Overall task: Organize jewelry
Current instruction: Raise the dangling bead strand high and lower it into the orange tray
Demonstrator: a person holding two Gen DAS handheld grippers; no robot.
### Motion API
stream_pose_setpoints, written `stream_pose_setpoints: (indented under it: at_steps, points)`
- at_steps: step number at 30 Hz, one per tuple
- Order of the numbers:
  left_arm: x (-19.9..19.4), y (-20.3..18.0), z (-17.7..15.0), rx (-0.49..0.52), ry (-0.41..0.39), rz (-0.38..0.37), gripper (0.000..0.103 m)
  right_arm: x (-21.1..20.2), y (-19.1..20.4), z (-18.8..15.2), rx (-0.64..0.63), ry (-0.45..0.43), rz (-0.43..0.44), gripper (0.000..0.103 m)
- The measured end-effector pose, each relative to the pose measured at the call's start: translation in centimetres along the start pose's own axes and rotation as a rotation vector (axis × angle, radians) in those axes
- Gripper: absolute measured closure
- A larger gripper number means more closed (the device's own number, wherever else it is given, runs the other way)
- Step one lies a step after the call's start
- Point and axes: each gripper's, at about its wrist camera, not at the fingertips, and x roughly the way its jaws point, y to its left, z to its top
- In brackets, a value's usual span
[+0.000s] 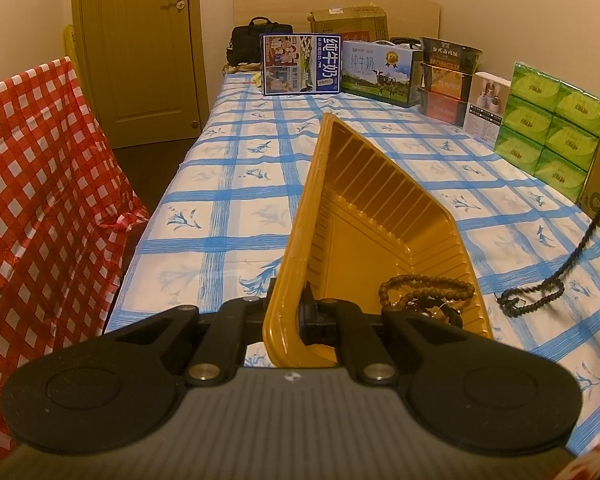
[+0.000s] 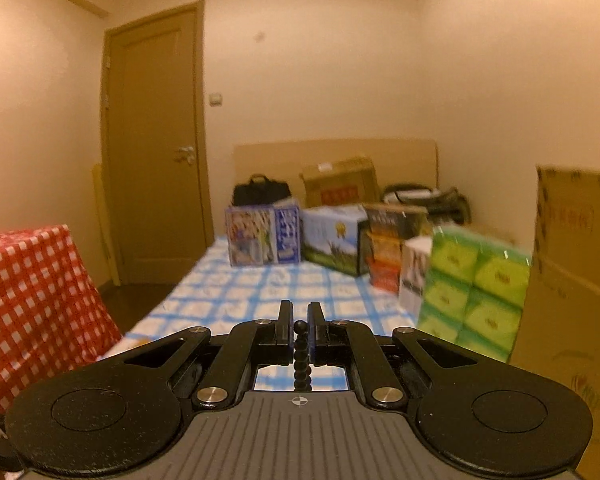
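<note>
left gripper (image 1: 300, 312) pinching rim of tilted gold tray (image 1: 380, 216) holding brown bead bracelet (image 1: 424, 288), right gripper (image 2: 299, 328) clamped on black bead strand (image 2: 301, 354), strand's lower end pooled on blue checked cloth (image 1: 228, 200)

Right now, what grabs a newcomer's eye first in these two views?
The gold tray, tilted up mid-frame in the left view, its rim clamped in the left tongs, with bead bracelets piled in its low corner. Next, a dark bead strand rising off the blue-checked cloth at right, its top pinched in the right tongs. Boxes line the far edge.
</note>
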Motion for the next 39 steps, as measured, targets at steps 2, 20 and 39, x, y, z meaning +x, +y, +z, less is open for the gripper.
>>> stream_pose_setpoints:
  at_steps: [2, 20, 39]
  points:
    - [0.0, 0.0, 0.0, -0.001, 0.0, 0.0, 0.097, -0.3, 0.5, 1.0, -0.019, -0.022, 0.016, 0.097]
    - [0.1, -0.2, 0.1, -0.002, -0.001, -0.003, 0.097, -1.9, 4.9, 9.6, -0.141, -0.209, 0.155, 0.097]
    - [0.2, -0.8, 0.0, -0.009, 0.001, -0.009, 0.097, 4.1, 13.2, 12.0, -0.219, -0.214, 0.358, 0.097]
